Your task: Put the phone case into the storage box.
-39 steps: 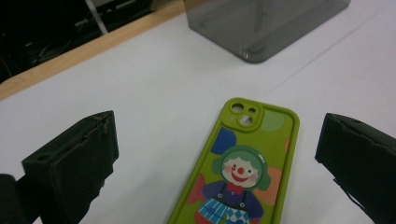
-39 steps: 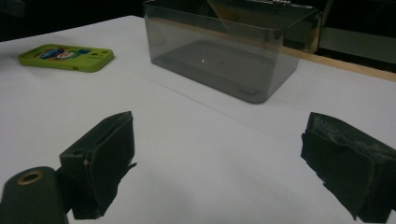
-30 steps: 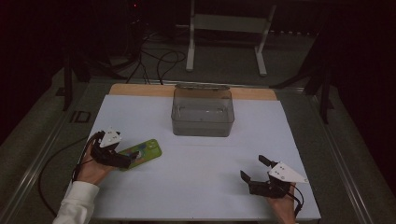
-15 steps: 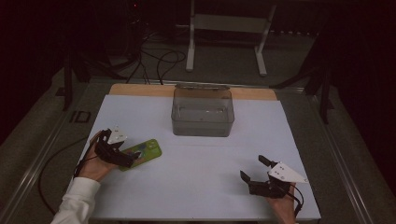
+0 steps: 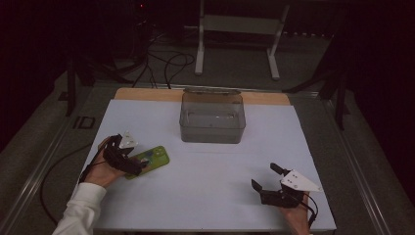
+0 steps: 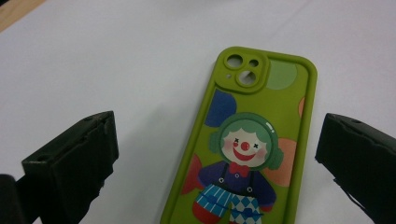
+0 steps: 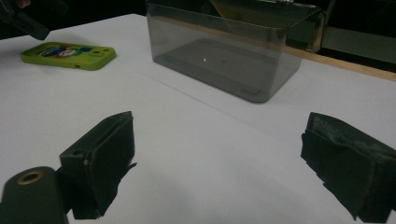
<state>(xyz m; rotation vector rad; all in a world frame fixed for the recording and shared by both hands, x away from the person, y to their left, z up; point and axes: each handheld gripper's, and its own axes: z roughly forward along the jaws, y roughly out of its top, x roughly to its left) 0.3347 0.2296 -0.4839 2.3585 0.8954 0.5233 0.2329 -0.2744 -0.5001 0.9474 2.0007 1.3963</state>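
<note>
A green phone case (image 5: 152, 158) printed with a clown lies flat, back up, on the white table at the left. My left gripper (image 5: 138, 164) hovers over its near end, open. In the left gripper view the phone case (image 6: 254, 140) lies between the two wide-apart jaws, touching neither, with its camera cutout pointing away. My right gripper (image 5: 264, 177) rests open near the table's front right, nothing between its jaws. In the right gripper view the right gripper (image 7: 224, 163) faces the box, and the phone case (image 7: 70, 55) lies far off at the upper left.
A clear plastic box (image 5: 212, 117), open-topped and empty, stands at the back middle of the white table (image 5: 210, 196); it also appears as the box (image 7: 224, 51) ahead of the right gripper. A wooden strip (image 5: 147, 94) runs along the far edge. Cables and a stand lie on the floor beyond.
My left gripper has edged slightly right, closer over the phone case's near end. The case, the box and the right gripper have kept still.
</note>
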